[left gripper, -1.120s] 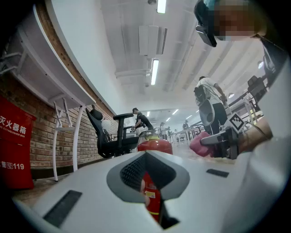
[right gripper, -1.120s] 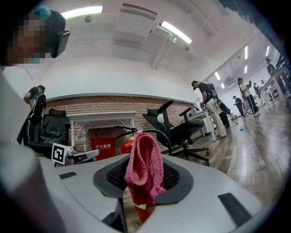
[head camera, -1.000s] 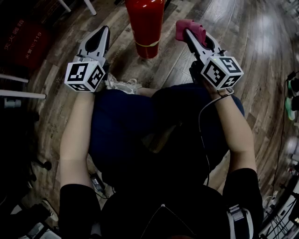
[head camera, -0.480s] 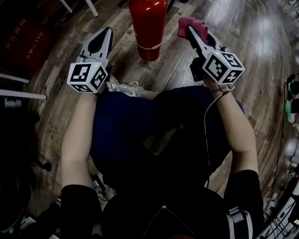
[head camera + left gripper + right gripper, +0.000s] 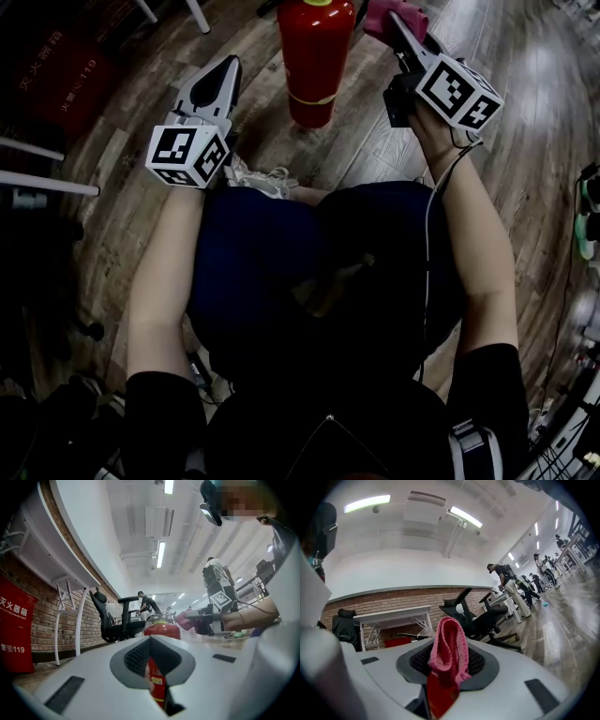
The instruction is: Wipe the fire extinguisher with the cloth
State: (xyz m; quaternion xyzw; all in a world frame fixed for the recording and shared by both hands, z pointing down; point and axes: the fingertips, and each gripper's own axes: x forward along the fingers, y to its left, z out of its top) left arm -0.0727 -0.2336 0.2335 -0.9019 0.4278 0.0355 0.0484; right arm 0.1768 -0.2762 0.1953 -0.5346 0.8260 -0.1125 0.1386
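Fire extinguisher (image 5: 314, 66) upright on wood floor (image 5: 370, 150), just ahead of knees, between both tools. Pink cloth (image 5: 449, 644) pinched in right hand-held gripper (image 5: 396, 23), near cylinder top on its right; I can't confirm contact. Left hand-held gripper (image 5: 227, 67): jaws together, empty, left of cylinder, apart from it. My plan: lay cloth fold flat on red wall, stroke top to base, light side load so cylinder won't tip. I'd brace with left if it rocks.
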